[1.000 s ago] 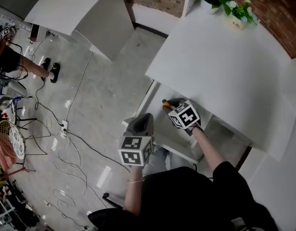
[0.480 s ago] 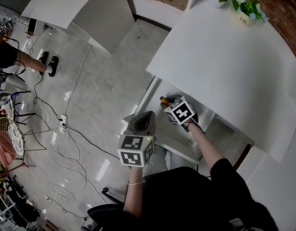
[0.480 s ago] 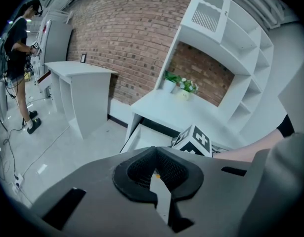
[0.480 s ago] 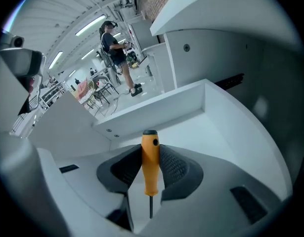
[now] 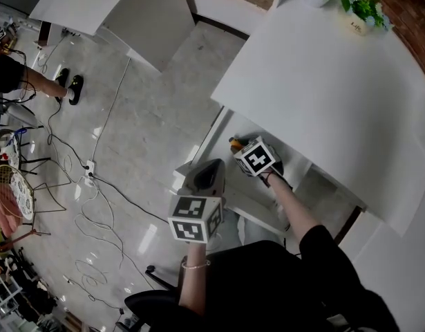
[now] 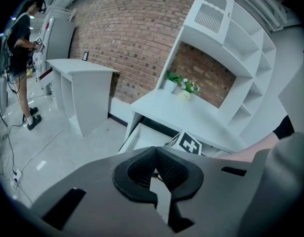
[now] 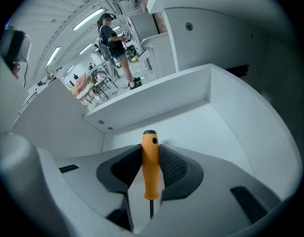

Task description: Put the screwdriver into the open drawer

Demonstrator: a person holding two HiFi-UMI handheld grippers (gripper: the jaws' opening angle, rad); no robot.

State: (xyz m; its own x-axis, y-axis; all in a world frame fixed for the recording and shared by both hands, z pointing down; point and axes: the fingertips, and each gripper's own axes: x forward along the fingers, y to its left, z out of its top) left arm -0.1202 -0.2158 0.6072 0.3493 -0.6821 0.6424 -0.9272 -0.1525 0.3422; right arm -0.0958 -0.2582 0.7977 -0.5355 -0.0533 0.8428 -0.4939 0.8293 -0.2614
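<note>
Right gripper: jaws clamped on orange-handled screwdriver | Change: lowered deeper inside white open drawer | Left gripper: jaws together, empty, just outside drawer front | Meaning: release probably next

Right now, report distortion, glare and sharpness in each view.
Head view: sharp overall, with bright glare patches on the glossy grey floor. Left gripper view: the fisheye lens curves the red brick wall, and the corners go dark. Right gripper view: the orange-handled screwdriver is sharp, the white open drawer is evenly lit, and the corners are black.
</note>
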